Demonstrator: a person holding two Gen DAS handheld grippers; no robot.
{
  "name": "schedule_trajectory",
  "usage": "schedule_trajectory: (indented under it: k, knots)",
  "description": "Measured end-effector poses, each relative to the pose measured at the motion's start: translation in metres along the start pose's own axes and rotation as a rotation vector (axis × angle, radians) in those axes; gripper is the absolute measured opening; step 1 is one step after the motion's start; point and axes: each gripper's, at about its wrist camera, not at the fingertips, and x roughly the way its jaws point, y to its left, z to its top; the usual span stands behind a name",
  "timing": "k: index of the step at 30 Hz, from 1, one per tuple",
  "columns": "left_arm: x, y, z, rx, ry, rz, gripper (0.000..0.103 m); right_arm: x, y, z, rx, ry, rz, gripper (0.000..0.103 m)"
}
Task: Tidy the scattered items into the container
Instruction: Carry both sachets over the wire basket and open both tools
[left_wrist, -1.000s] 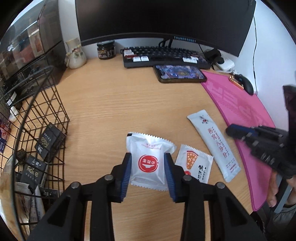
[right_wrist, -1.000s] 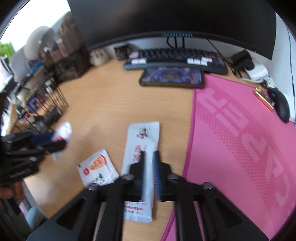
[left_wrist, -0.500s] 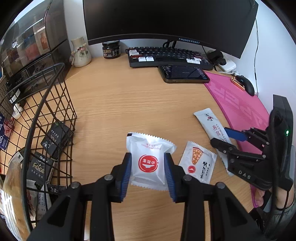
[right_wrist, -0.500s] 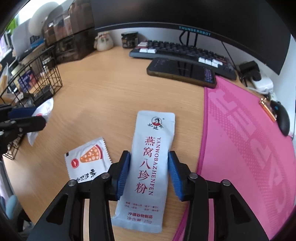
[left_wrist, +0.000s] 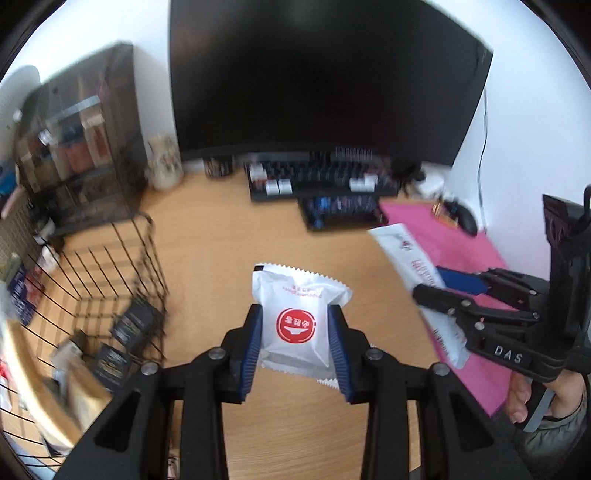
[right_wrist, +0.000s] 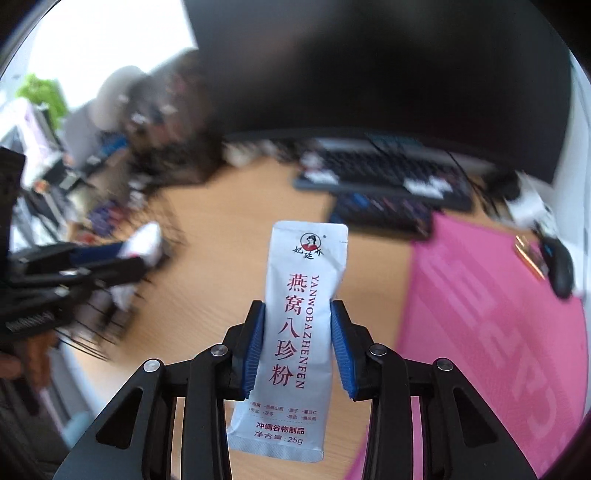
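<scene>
Above the wooden desk (left_wrist: 221, 240), left gripper (left_wrist: 295, 328) clamps the white packet (left_wrist: 297, 317); right gripper (right_wrist: 297, 343) clamps the long sachet (right_wrist: 295, 332).

The keyboard (right_wrist: 384, 177) behind the long sachet (right_wrist: 299, 332) is smeared by motion blur, and the shelves (right_wrist: 155, 122) left of it are too blurred to read. The wire basket (left_wrist: 110, 288) left of the square packet (left_wrist: 295, 317) is cut by the picture's edge, its contents blurred.

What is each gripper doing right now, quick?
Left gripper: shut on the square white packet.
Right gripper: shut on the long white sachet.
</scene>
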Motion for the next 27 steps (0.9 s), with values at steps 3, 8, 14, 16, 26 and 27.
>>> schedule_trajectory:
  k: [3, 8, 14, 16, 26, 27]
  knots:
    - [-0.031, 0.024, 0.008, -0.030, -0.062, 0.009, 0.039, -0.007, 0.041, 0.028, -0.046, -0.031, 0.096, 0.036]
    - [-0.060, 0.106, -0.001, -0.168, -0.088, 0.137, 0.039, 0.018, 0.130, 0.067, -0.109, 0.001, 0.288, 0.036]
    - [-0.072, 0.175, -0.026, -0.273, -0.058, 0.258, 0.040, 0.069, 0.209, 0.086, -0.103, 0.070, 0.456, 0.039]
    - [-0.071, 0.187, -0.032, -0.274, -0.040, 0.276, 0.052, 0.080, 0.219, 0.087, -0.071, 0.073, 0.452, 0.043]
    - [-0.076, 0.157, -0.034, -0.276, -0.086, 0.145, 0.085, 0.050, 0.165, 0.080, -0.054, 0.025, 0.305, 0.045]
    - [-0.073, 0.146, -0.033, -0.258, -0.078, 0.134, 0.085, 0.043, 0.155, 0.075, -0.065, 0.018, 0.271, 0.045]
